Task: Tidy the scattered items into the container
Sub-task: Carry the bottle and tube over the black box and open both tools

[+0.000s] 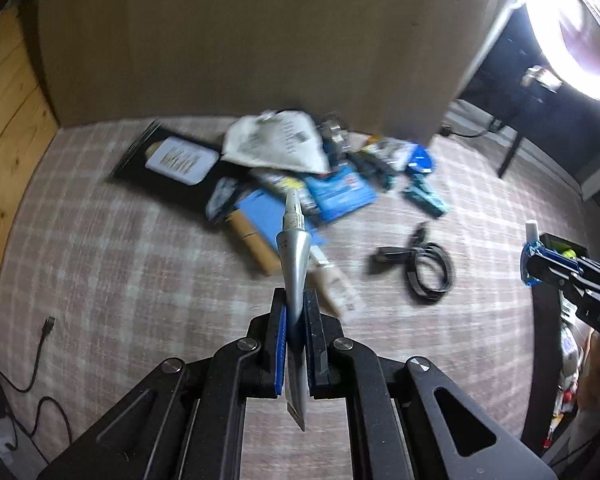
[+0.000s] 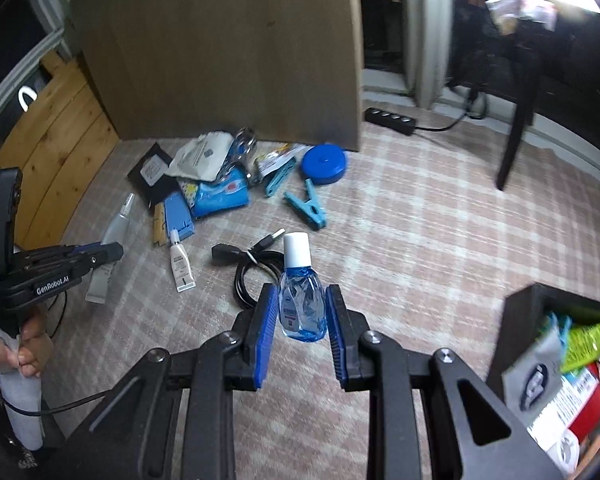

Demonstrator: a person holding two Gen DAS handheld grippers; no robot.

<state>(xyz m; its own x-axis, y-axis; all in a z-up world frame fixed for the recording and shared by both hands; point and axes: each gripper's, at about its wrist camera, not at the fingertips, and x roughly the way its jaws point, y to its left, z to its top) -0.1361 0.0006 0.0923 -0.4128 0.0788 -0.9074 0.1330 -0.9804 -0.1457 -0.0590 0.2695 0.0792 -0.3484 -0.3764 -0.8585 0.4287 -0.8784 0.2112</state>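
Observation:
My left gripper [image 1: 296,300] is shut on a silver tube [image 1: 294,264] with a white nozzle, held above the carpet. It also shows in the right wrist view [image 2: 114,232]. My right gripper [image 2: 302,300] is shut on a small blue bottle [image 2: 302,304] with a white cap; it shows at the right edge of the left wrist view [image 1: 534,256]. The dark container [image 2: 520,320] stands at the lower right, with several items inside. A scattered pile [image 2: 212,176] lies by the wooden panel.
On the carpet lie a coiled black USB cable [image 2: 252,264], a small white tube [image 2: 180,268], teal clothes pegs [image 2: 308,208] and a blue round tape case [image 2: 324,162]. A power strip [image 2: 390,120] and a dark table leg [image 2: 514,140] stand farther right.

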